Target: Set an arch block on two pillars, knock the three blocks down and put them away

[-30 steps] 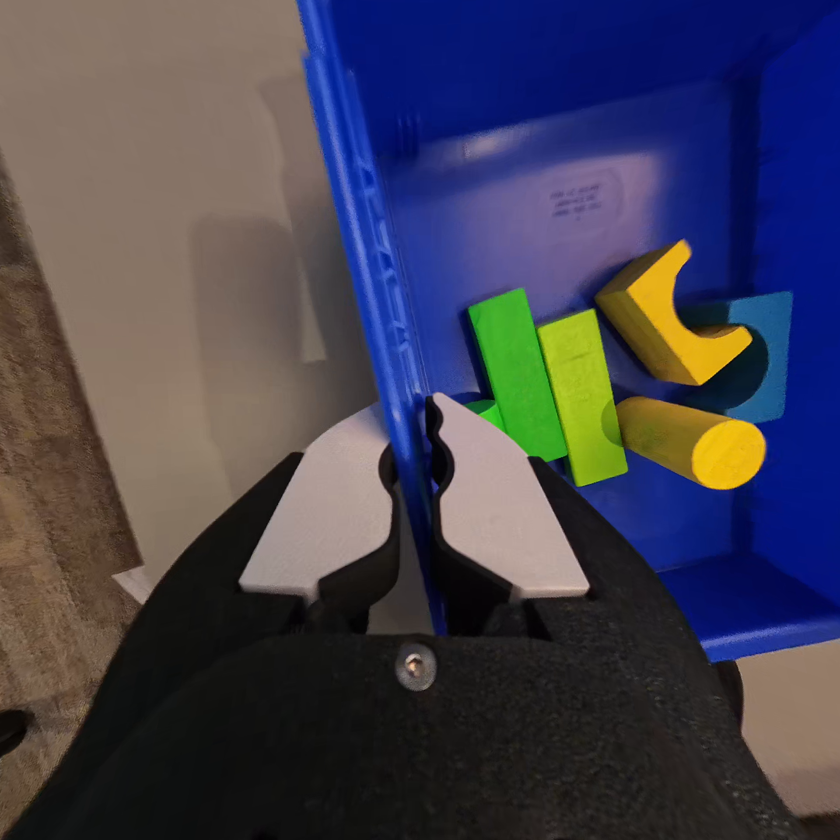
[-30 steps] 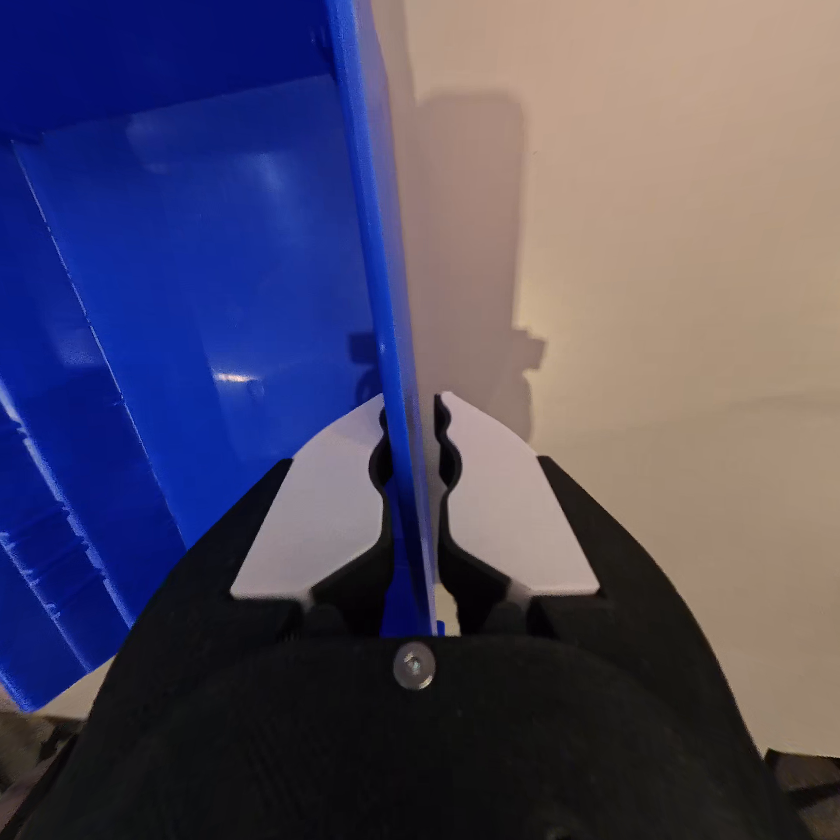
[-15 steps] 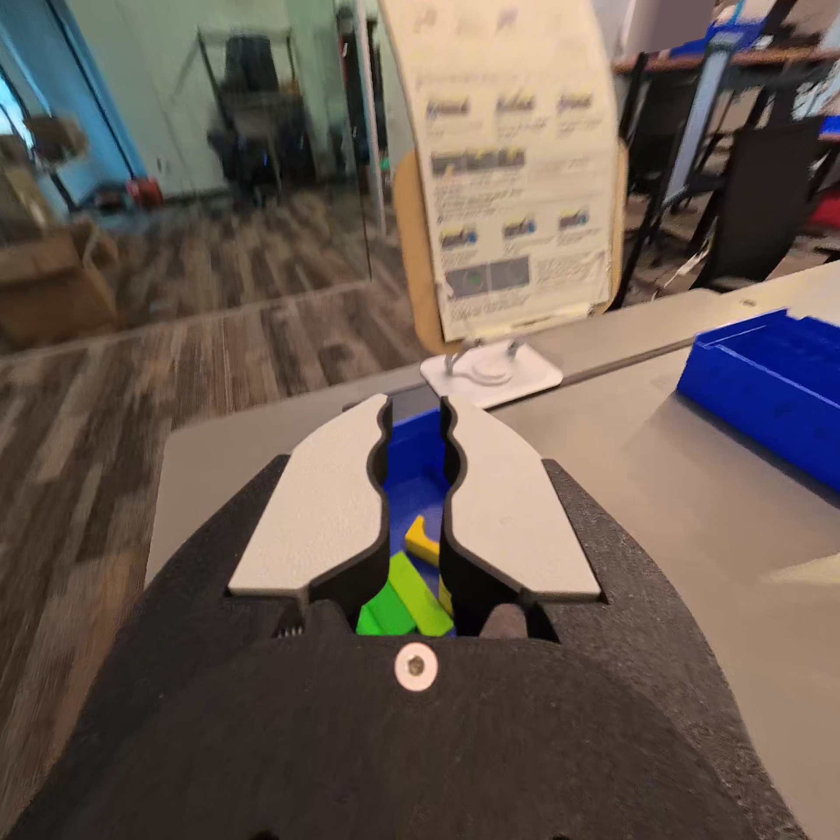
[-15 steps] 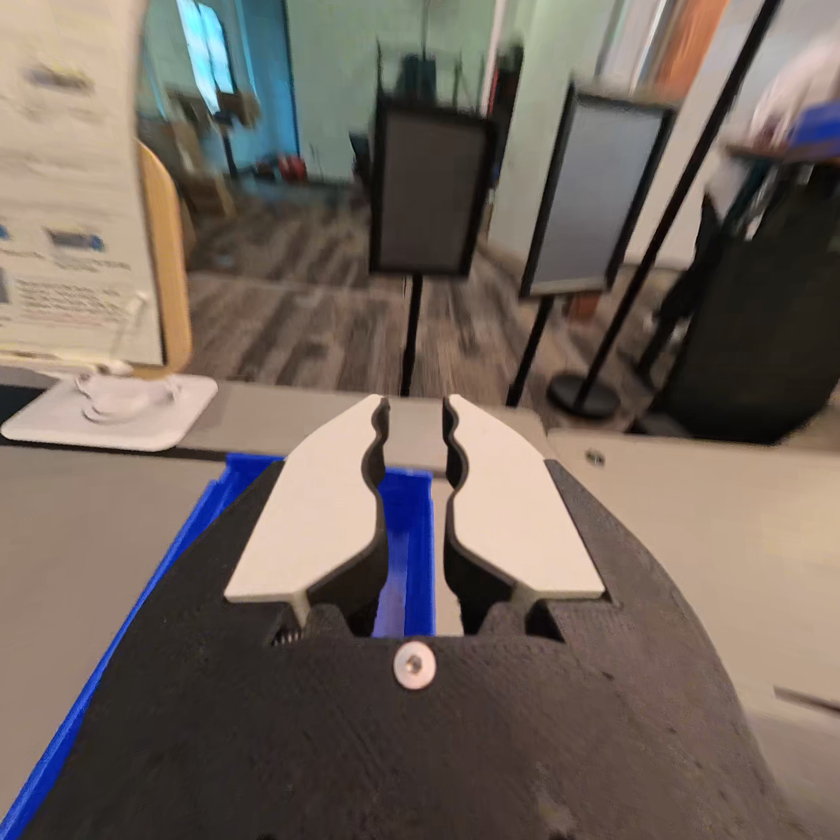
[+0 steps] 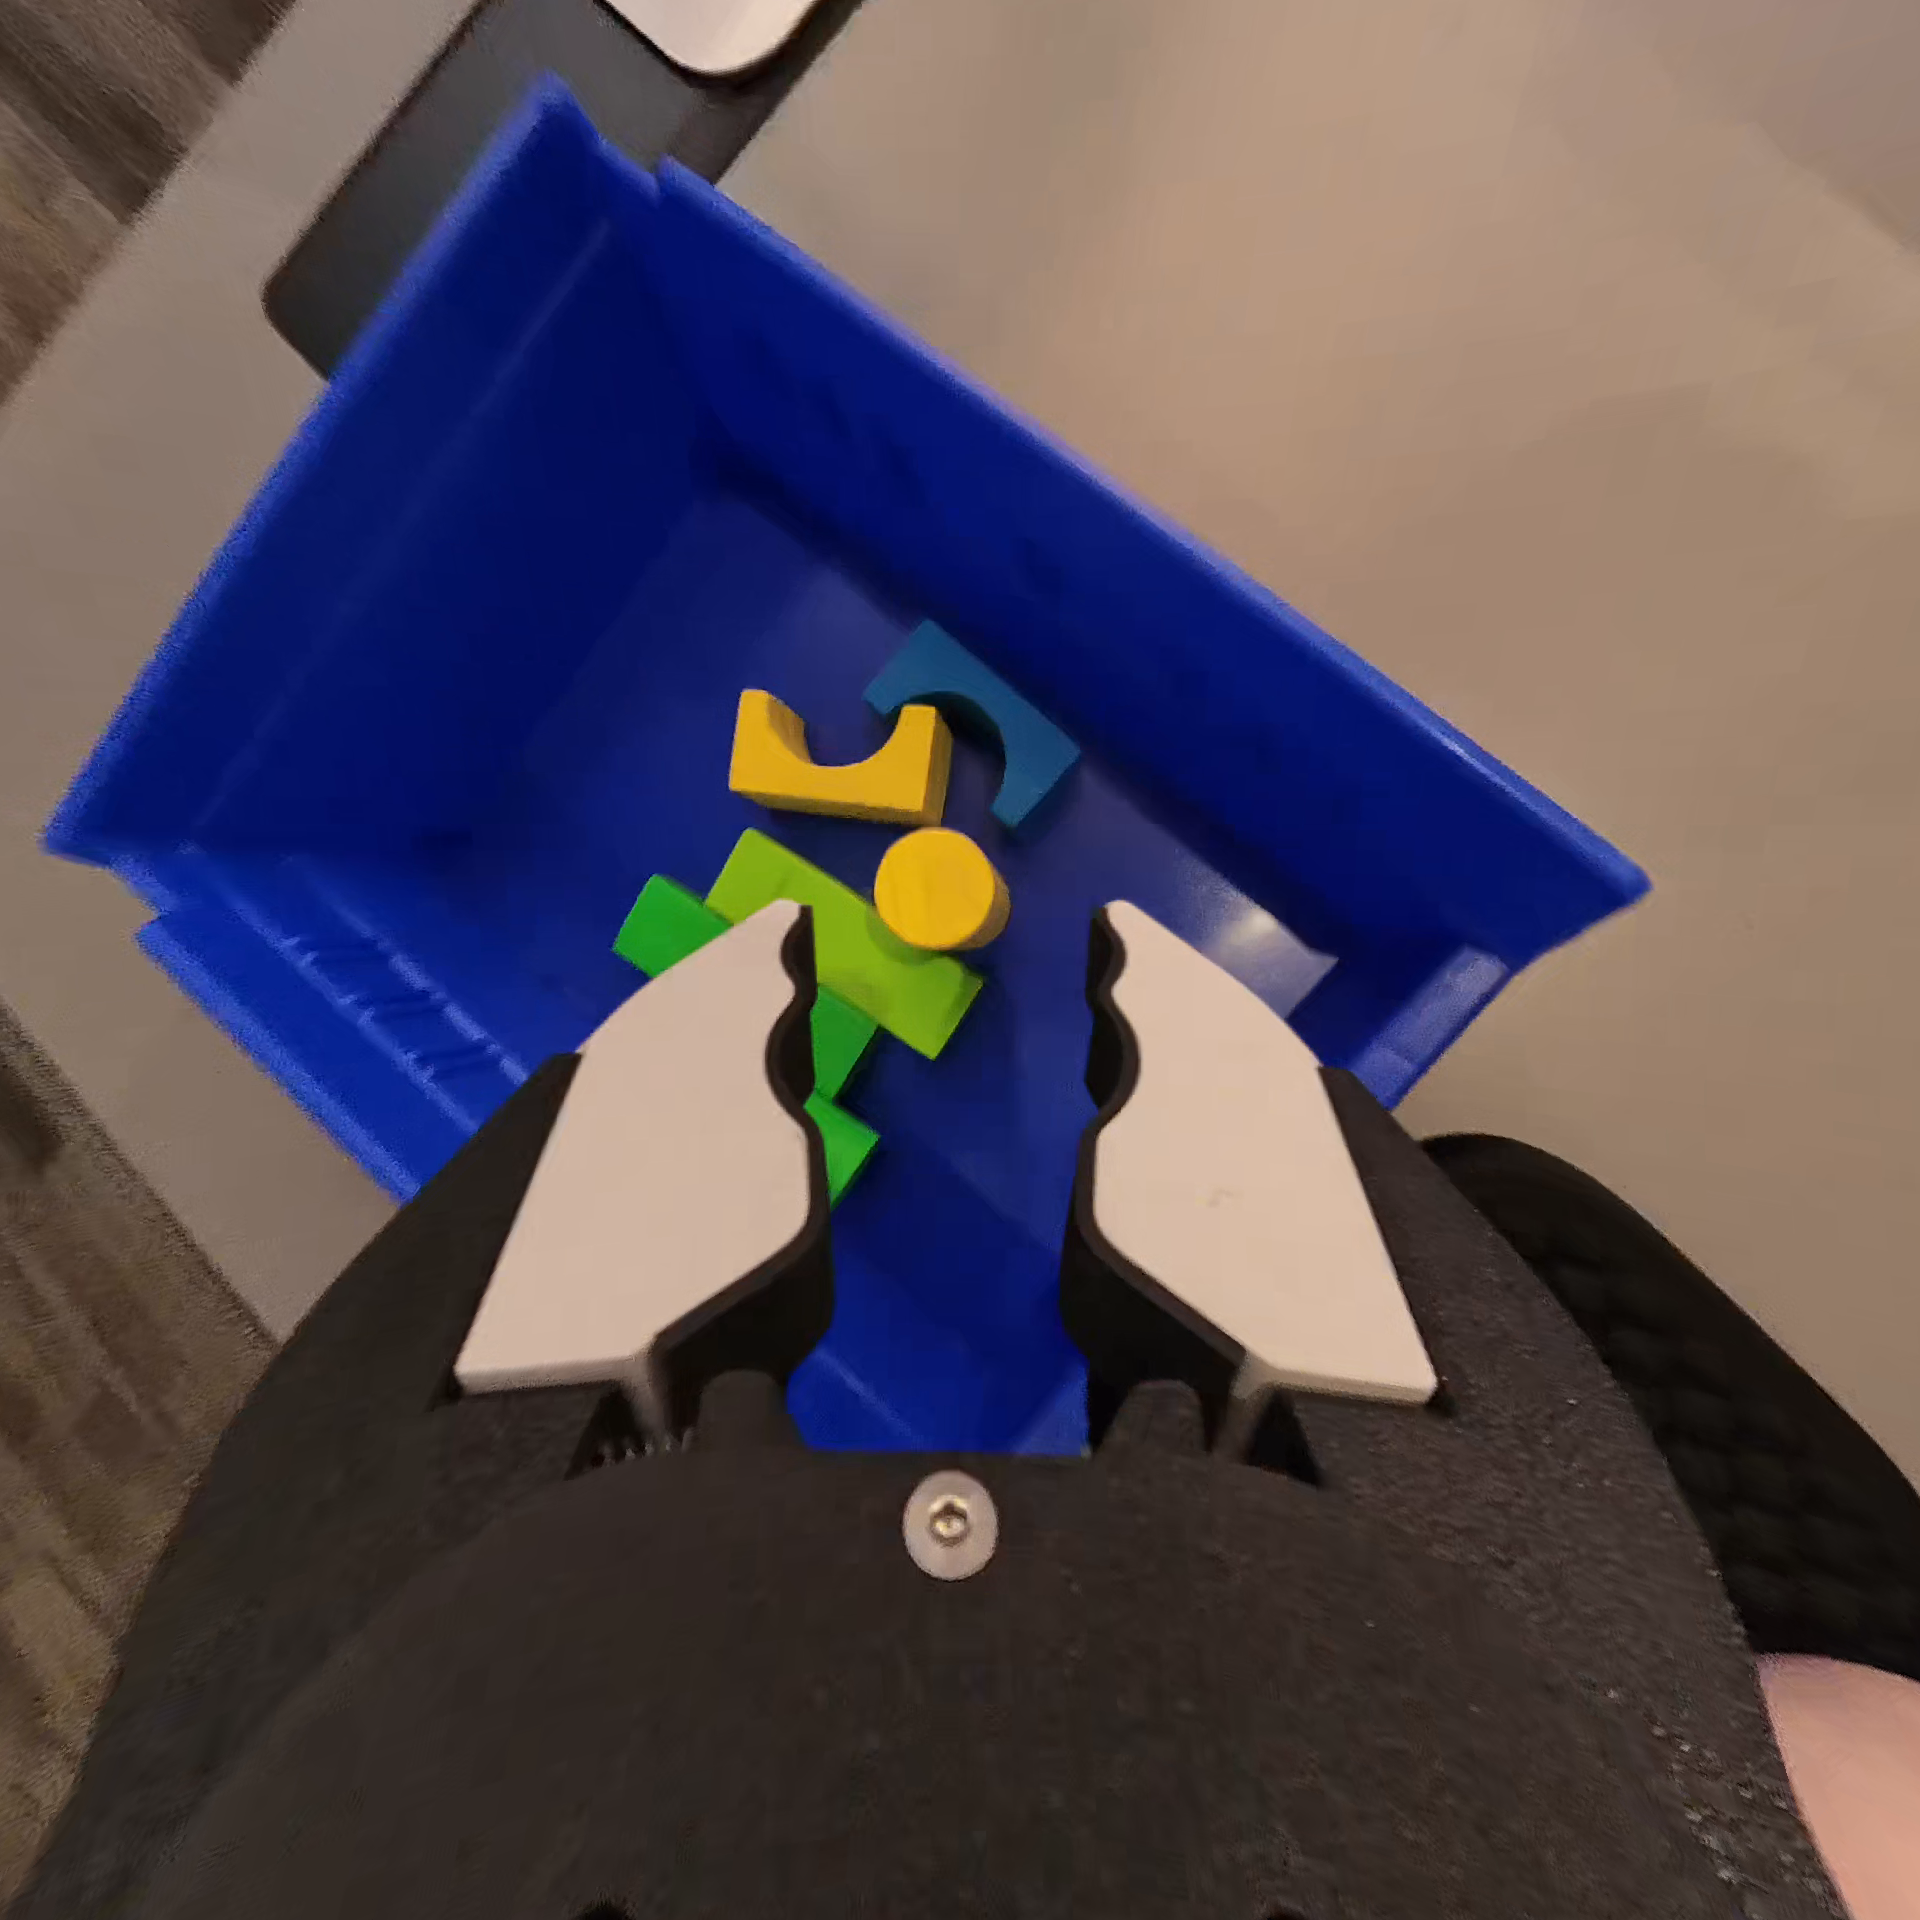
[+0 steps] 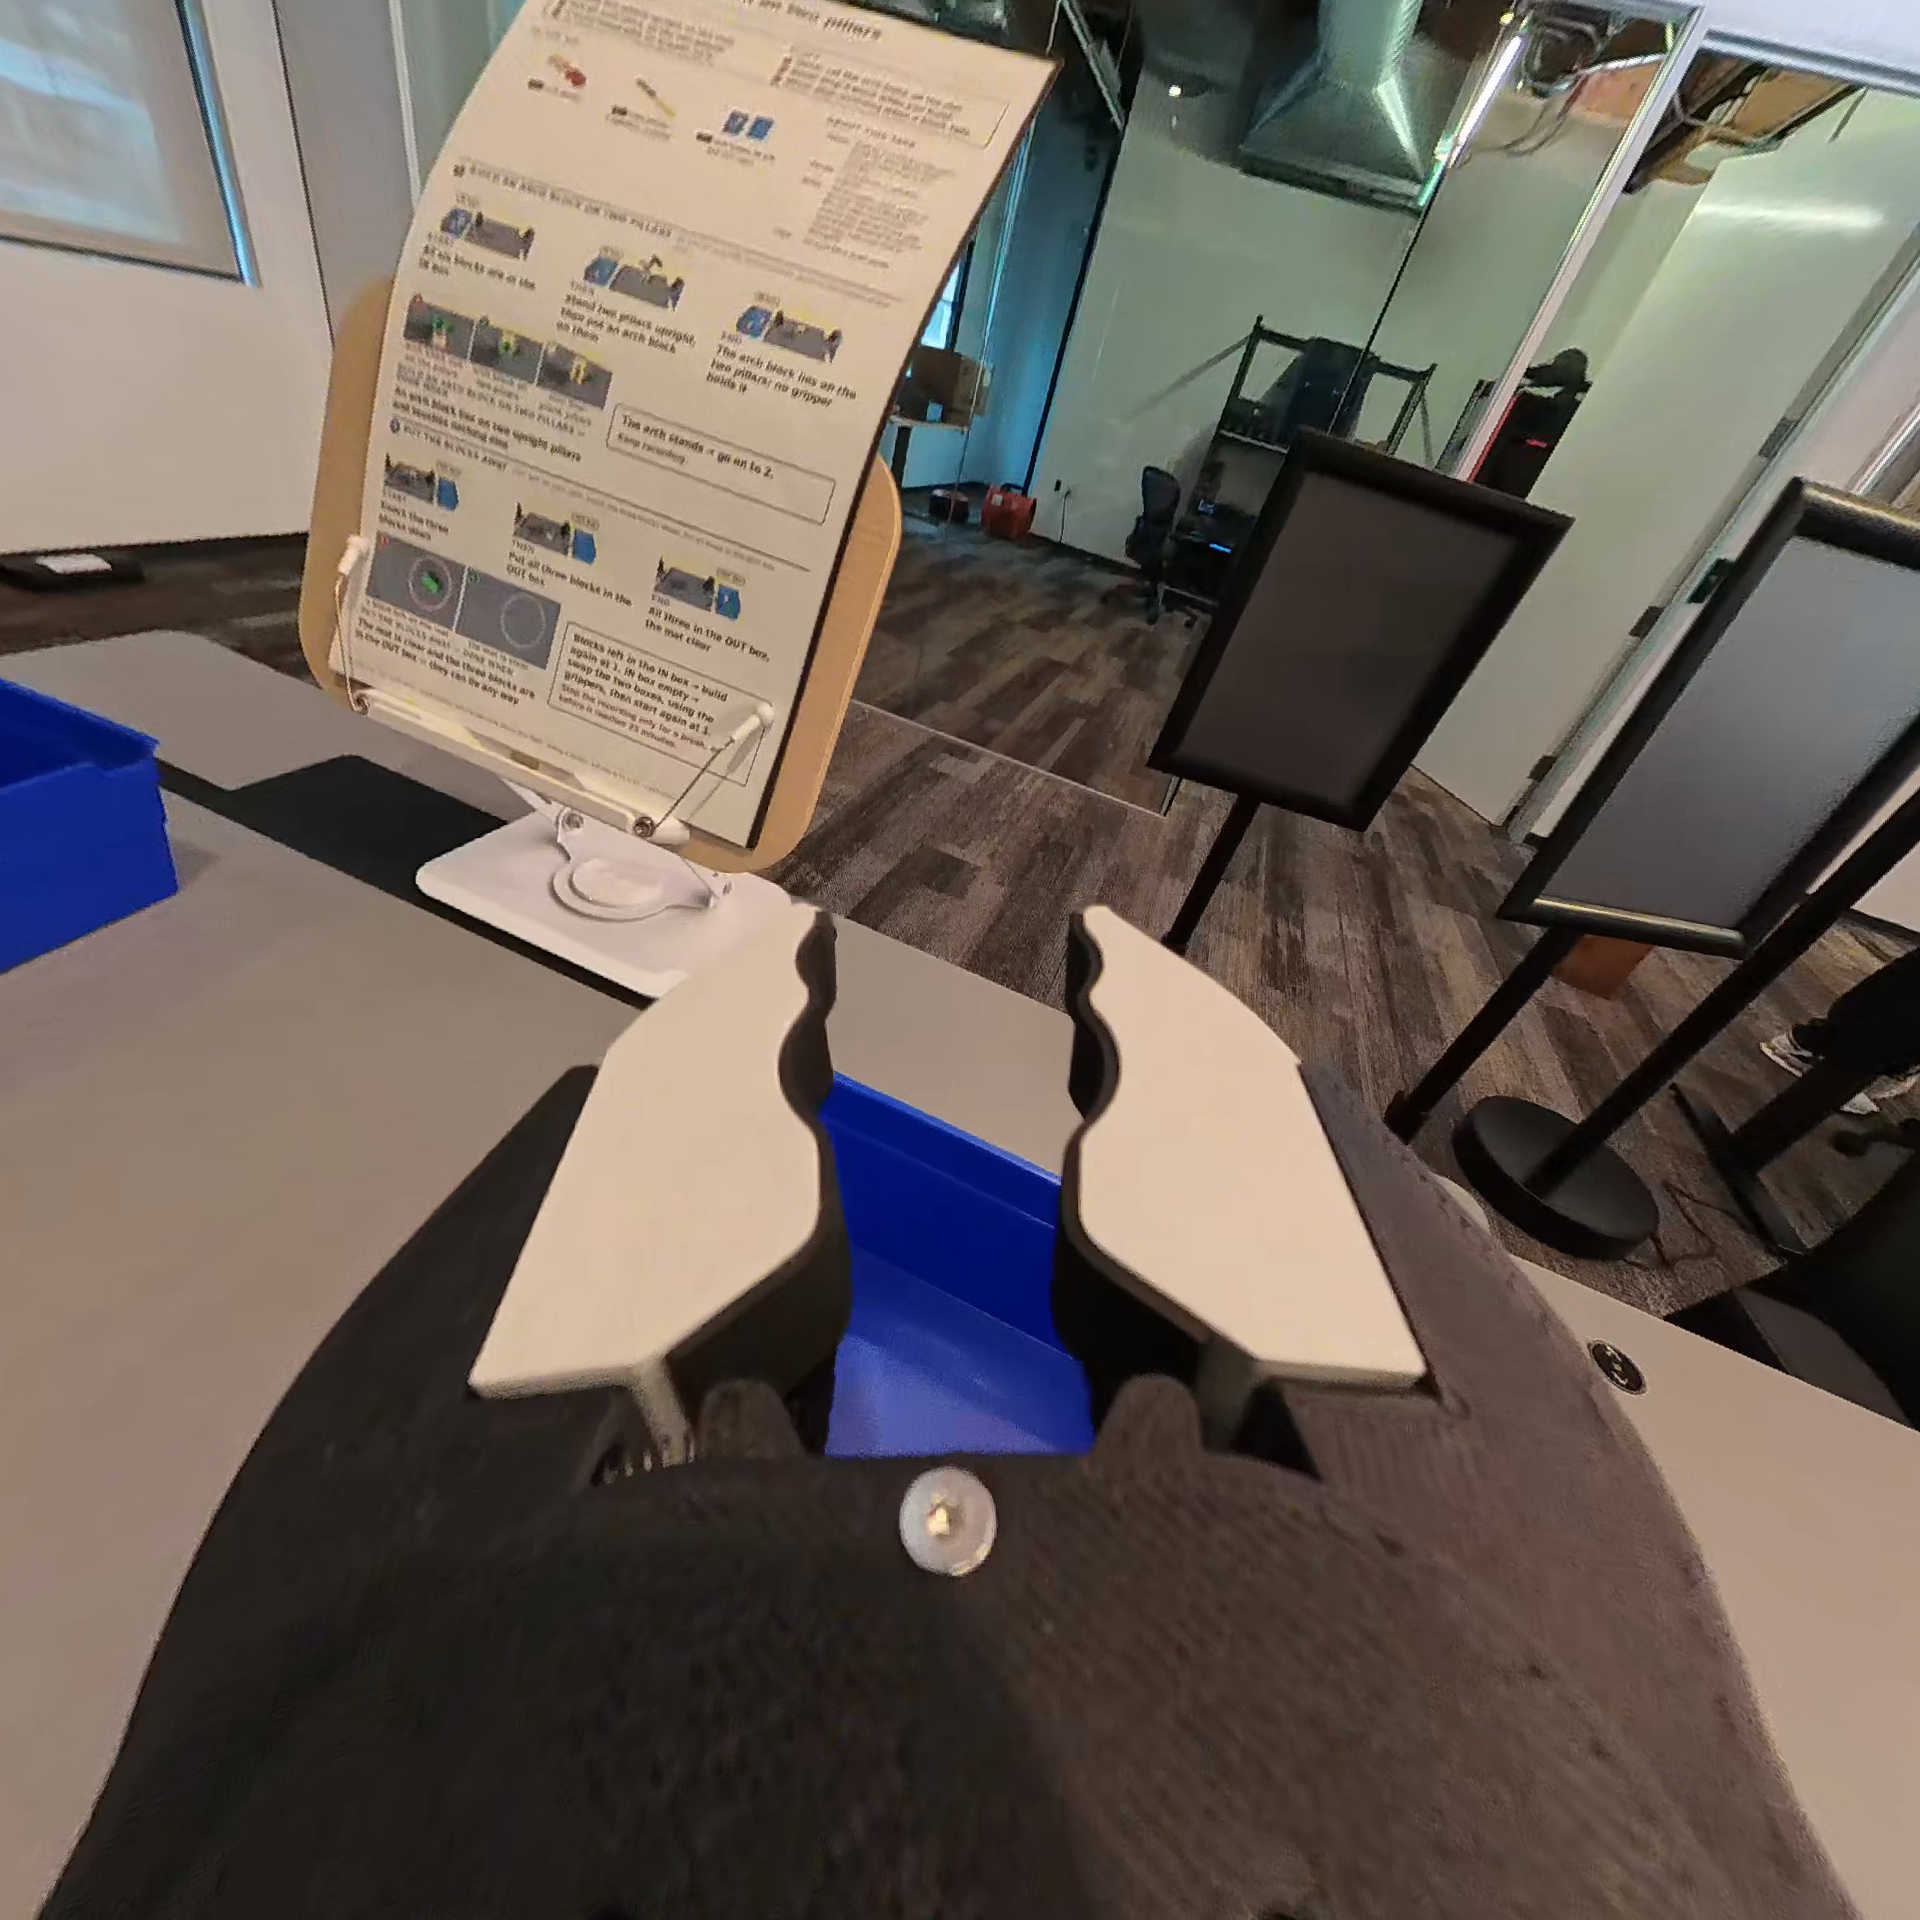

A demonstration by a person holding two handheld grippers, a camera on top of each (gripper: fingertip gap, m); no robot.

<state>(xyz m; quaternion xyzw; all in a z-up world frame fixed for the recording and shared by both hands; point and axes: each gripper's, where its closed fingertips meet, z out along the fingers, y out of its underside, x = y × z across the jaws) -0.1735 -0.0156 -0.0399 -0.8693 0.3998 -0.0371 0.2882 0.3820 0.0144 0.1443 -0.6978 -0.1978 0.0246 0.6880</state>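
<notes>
My left camera looks steeply down, close over the blue bin (image 5: 499, 582) on the table (image 5: 1403, 364). My right camera faces level across it toward the room; both share that bin.

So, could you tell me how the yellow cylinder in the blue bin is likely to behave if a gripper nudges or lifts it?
The yellow cylinder lies on its side, propped on a green block, so a nudge would probably roll it off. Its smooth, round surface may slip between flat fingers unless it is gripped squarely. It looks solid and rigid, so it should not flex. The bin walls would likely stop any roll.
</notes>
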